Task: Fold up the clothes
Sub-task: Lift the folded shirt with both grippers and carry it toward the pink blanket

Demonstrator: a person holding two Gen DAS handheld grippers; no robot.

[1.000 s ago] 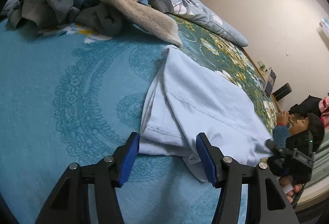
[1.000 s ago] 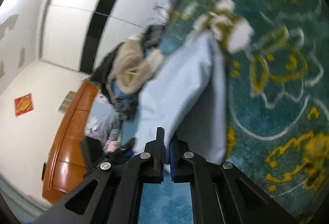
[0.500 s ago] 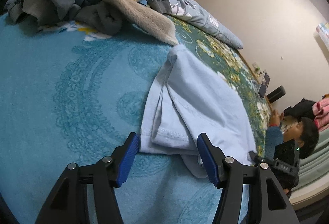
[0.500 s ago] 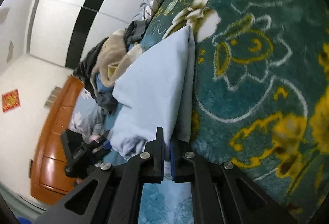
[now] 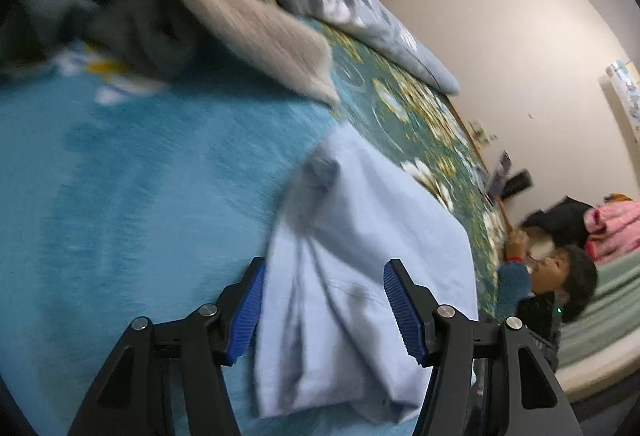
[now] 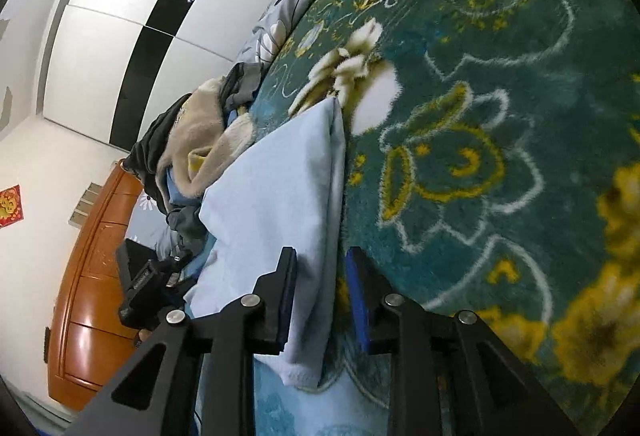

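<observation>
No legible text; red wall hanging (image 6: 9, 206) too small to read

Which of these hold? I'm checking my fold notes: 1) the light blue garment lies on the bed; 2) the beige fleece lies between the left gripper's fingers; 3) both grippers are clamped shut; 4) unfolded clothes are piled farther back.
1. True: the light blue garment lies on the blanket.
2. False: the beige fleece tops the clothes pile.
3. False: the left gripper is open; the right gripper is opening.
4. True.
</observation>
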